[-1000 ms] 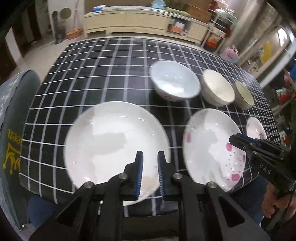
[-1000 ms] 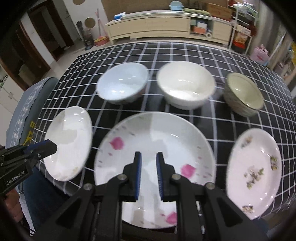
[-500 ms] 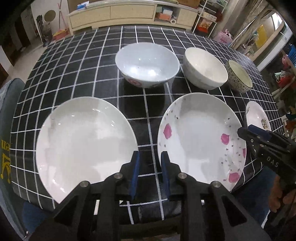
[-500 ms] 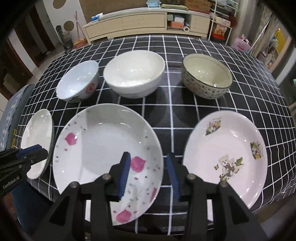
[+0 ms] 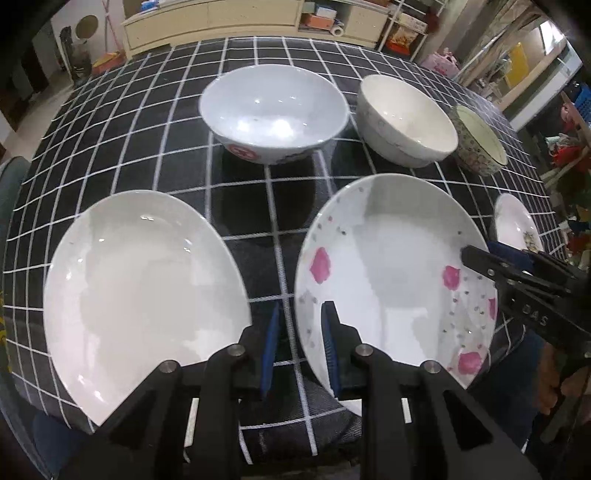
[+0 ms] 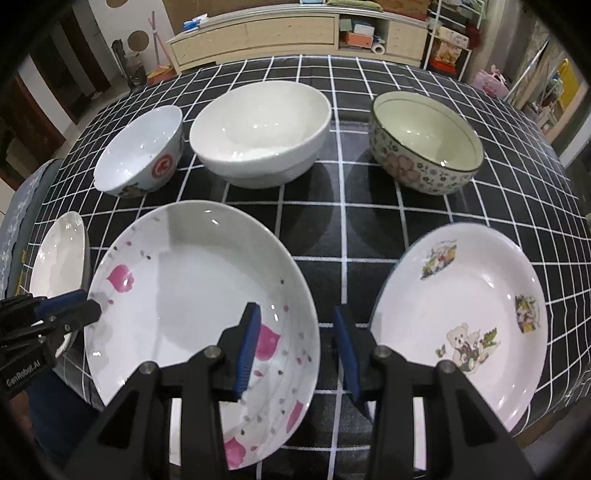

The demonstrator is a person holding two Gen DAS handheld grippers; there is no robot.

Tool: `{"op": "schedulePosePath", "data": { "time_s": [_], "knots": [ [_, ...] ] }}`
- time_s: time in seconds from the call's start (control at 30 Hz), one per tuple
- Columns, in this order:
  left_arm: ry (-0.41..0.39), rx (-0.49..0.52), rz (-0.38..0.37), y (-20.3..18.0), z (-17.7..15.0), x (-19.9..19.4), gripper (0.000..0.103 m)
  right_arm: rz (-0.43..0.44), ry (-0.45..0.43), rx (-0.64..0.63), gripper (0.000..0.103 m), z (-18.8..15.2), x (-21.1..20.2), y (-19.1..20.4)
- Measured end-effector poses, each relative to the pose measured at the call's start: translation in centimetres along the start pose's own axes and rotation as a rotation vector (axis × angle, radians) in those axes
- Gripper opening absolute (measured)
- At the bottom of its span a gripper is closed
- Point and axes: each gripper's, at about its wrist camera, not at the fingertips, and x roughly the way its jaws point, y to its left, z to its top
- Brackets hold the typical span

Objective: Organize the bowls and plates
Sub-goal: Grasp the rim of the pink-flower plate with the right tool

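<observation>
Three plates lie in the front row: a plain white plate [image 5: 140, 280], a pink-flowered plate [image 5: 391, 273] [image 6: 199, 295] and a bear-picture plate [image 6: 461, 310]. Three bowls stand behind: a pale blue bowl with a red mark [image 5: 273, 110] [image 6: 142, 151], a white bowl [image 5: 406, 118] [image 6: 258, 129] and a floral-patterned bowl [image 6: 424, 144] [image 5: 480, 142]. My left gripper [image 5: 298, 345] is slightly open and empty, straddling the flowered plate's left rim. My right gripper [image 6: 297, 350] is open and empty, straddling that plate's right rim.
The table wears a black cloth with a white grid [image 6: 343, 229]. A padded chair [image 5: 11, 177] stands at the left edge. A long low cabinet [image 6: 277, 33] and shelves stand beyond the table's far side.
Both grippers have shifted right and moved closer to the table. The right gripper has opened from nearly shut to wide. The left gripper has opened a little at the flowered plate's left rim.
</observation>
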Motion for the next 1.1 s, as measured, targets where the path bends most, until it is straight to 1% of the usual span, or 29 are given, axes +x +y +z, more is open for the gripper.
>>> {"op": "schedulePosePath", "data": {
  "time_s": [0.07, 0.2, 0.23, 0.4, 0.5, 0.57, 0.83, 0.97, 1.1],
  "knots": [
    [0.003, 0.002, 0.010, -0.1, -0.1, 0.2, 0.021, -0.002, 0.009, 0.003, 0.045, -0.1, 0.2, 0.0],
    [0.015, -0.003, 0.006, -0.1, -0.2, 0.6, 0.020, -0.005, 0.022, 0.001, 0.045, -0.3, 0.6, -0.1],
    [0.020, -0.006, 0.005, -0.1, -0.2, 0.8, 0.018, 0.001, 0.025, 0.007, 0.045, -0.3, 0.7, -0.2],
    [0.037, -0.019, -0.014, 0.0, -0.3, 1.3, 0.014, 0.015, 0.044, 0.020, 0.033, -0.7, 1.1, -0.6],
    [0.038, -0.006, -0.010, -0.5, -0.4, 1.5, 0.012, 0.032, 0.051, 0.027, 0.029, -1.1, 1.2, -0.6],
    [0.034, 0.004, 0.003, -0.7, -0.4, 1.6, 0.012, 0.027, 0.047, 0.023, 0.029, -1.3, 1.1, -0.4],
    [0.030, 0.008, 0.008, -1.0, -0.5, 1.7, 0.012, -0.013, 0.046, 0.032, 0.030, -1.5, 1.0, 0.2],
    [0.024, 0.008, -0.002, -0.8, -0.5, 1.6, 0.012, -0.021, 0.050, 0.045, 0.030, -1.4, 0.8, 0.6],
    [0.026, 0.017, 0.014, -0.7, -0.5, 1.5, 0.012, -0.011, 0.058, 0.059, 0.030, -1.4, 0.9, 0.6]
  ]
}}
